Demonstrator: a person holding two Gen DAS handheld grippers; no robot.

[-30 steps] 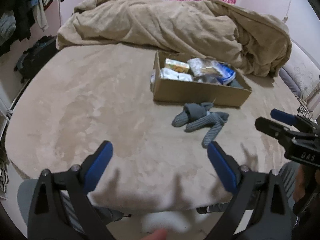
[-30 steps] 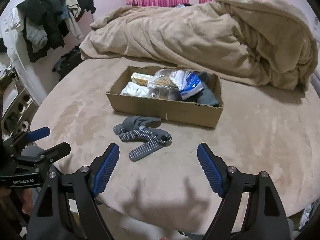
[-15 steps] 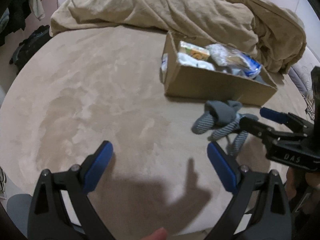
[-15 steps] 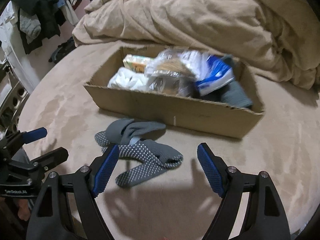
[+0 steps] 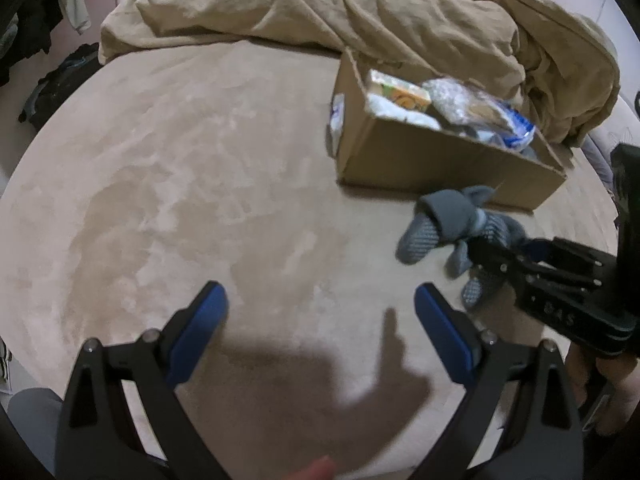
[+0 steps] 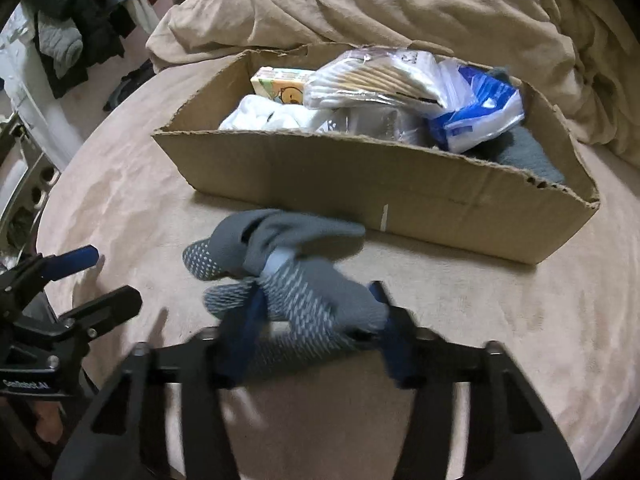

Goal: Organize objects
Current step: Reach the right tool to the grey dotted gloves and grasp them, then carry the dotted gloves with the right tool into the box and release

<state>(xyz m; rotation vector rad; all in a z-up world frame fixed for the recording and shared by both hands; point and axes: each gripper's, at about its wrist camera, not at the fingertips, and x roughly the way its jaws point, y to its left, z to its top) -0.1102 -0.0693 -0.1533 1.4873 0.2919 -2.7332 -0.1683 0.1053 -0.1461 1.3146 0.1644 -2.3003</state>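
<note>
A pair of grey socks with white grip dots point(image 6: 288, 276) lies on the beige bed just in front of a cardboard box point(image 6: 400, 188) filled with packets and cloth. My right gripper point(image 6: 316, 320) is closed in around the near sock, its blue pads pressing both sides of it. In the left wrist view the socks point(image 5: 448, 220) lie at the right with the right gripper point(image 5: 504, 256) over them and the box point(image 5: 436, 156) behind. My left gripper point(image 5: 320, 312) is open and empty above bare bed to the left of the socks.
A rumpled tan duvet point(image 6: 400, 4) is piled behind the box. Clothes point(image 6: 76, 28) hang at the far left beyond the bed edge. Bare bed surface point(image 5: 180, 160) stretches left of the box.
My right gripper moved forward and down onto the socks and its jaws narrowed around the near one. My left gripper moved forward over the bed and stayed open.
</note>
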